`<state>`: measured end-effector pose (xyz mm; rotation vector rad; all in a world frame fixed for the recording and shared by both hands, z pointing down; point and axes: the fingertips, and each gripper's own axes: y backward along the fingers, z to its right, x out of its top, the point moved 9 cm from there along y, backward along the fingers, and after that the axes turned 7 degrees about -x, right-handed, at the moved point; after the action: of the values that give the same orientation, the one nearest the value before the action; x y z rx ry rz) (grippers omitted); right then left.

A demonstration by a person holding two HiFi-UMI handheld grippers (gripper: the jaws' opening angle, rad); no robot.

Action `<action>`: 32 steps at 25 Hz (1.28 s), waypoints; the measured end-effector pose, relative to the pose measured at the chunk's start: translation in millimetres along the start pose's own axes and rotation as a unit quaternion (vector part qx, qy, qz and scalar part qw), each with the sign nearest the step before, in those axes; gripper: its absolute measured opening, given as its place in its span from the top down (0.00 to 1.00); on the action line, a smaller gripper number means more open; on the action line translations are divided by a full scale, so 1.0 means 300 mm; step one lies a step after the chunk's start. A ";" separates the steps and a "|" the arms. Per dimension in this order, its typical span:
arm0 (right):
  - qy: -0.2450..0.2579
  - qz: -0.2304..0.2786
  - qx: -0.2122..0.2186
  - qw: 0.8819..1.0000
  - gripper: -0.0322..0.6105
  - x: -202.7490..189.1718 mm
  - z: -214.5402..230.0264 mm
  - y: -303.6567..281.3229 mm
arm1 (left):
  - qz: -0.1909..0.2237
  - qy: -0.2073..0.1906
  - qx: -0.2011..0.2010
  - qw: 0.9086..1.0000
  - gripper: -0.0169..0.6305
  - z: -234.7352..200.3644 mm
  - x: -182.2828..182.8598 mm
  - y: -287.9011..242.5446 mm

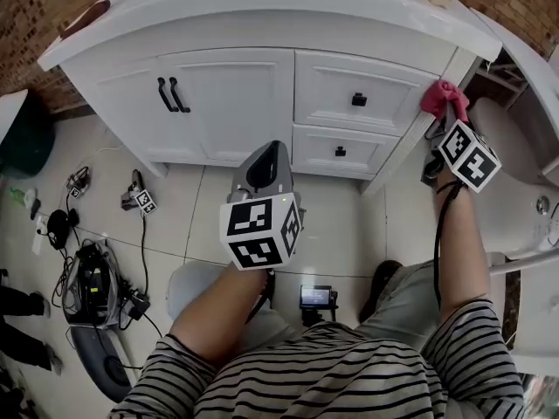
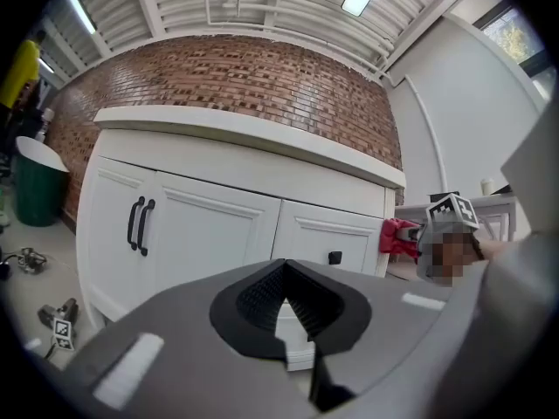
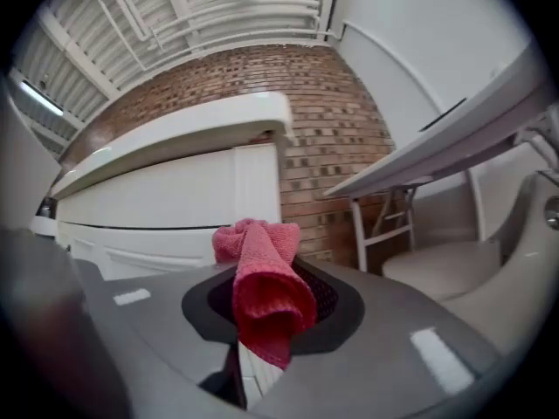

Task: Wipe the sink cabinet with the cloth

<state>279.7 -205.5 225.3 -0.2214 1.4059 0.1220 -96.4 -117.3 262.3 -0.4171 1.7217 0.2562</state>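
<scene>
Red cloth [image 3: 260, 247] hides right gripper [image 3: 264, 278] jaws.

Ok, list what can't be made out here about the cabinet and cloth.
1. Cloth against sink cabinet: contact unclear in the head view, the cloth itself covers it.
2. Countertop: its back part is cut off by the head view's top edge.
3. Floor clutter: too small to identify, head view.

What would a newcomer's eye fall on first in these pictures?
The red cloth, clamped in the right gripper, stands out against the white sink cabinet at its right front corner. The left gripper, jaws together and empty, points at the cabinet's doors.
</scene>
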 end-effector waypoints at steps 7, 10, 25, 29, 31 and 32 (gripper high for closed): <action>-0.004 0.002 0.201 0.979 0.81 -0.065 -0.413 0.132 | 0.008 -0.008 -0.008 1.000 0.97 0.019 0.011 0.002; 0.034 -0.030 0.281 0.959 0.81 -0.180 -0.707 0.095 | 0.008 -0.007 -0.003 1.000 0.97 0.004 0.002 0.001; -0.031 -0.030 0.118 0.992 0.81 -0.152 -0.247 -0.037 | -0.010 0.007 0.000 1.000 0.97 -0.028 -0.024 -0.024; -0.020 -0.027 0.042 0.999 0.81 -0.152 -0.058 -0.011 | -0.010 0.006 -0.001 1.000 0.97 -0.015 -0.026 -0.021; -0.030 -0.025 0.019 0.999 0.81 -0.158 -0.023 0.034 | -0.006 0.013 -0.004 1.000 0.97 -0.014 -0.017 -0.011; -0.032 -0.023 0.028 0.999 0.81 -0.165 -0.043 0.061 | -0.003 0.017 -0.006 1.000 0.97 -0.012 -0.010 -0.006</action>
<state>255.4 -188.1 270.7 -0.2024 1.3384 0.0512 -98.5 -120.2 265.9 -0.4379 1.7529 0.2577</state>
